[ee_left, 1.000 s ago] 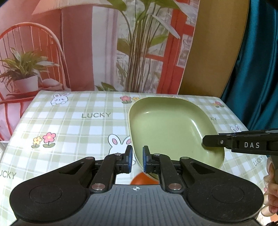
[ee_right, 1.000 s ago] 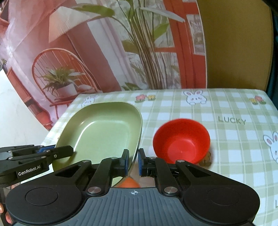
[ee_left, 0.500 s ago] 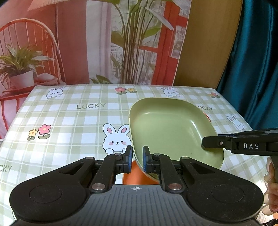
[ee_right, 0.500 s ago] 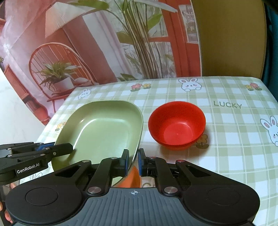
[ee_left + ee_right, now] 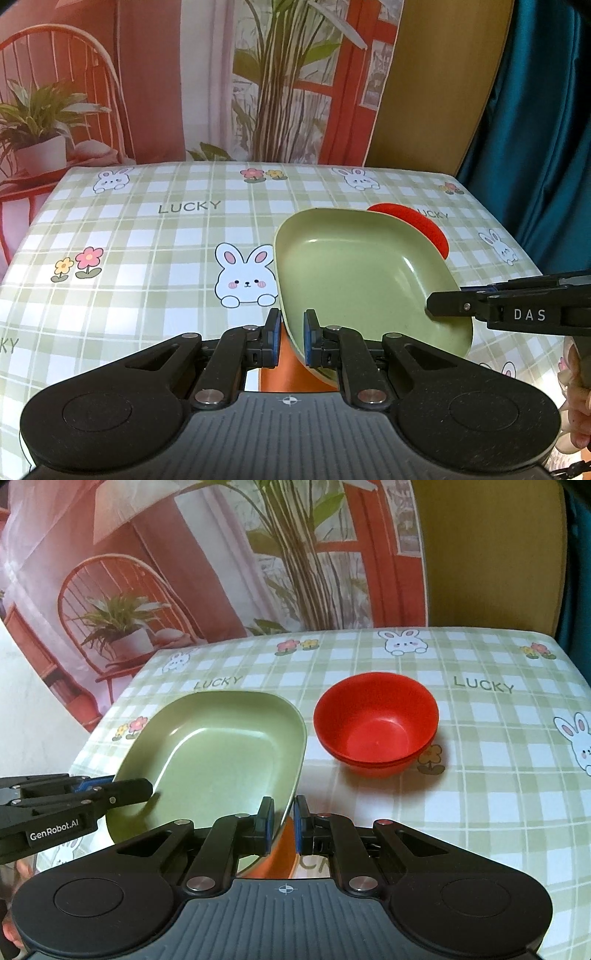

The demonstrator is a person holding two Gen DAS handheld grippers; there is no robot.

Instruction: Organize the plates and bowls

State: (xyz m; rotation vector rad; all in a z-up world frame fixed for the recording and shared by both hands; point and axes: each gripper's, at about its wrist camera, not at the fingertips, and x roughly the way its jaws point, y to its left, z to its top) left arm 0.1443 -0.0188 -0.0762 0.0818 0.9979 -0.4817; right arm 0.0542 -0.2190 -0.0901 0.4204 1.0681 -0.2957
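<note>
Plate (image 5: 221, 746), green, oblong: held off the tabletop (image 5: 498, 775) by both grippers, left gripper (image 5: 288, 332) and right gripper (image 5: 282, 821) each with fingers clamped on a near rim. Red bowls (image 5: 376, 727), apparently two nested, rest just right of plate. Step, judged: carrying plate; next, lower level, then release. Writing: "LUCKY" on cloth; "DAS", "GenRobot.AI" on grippers.
</note>
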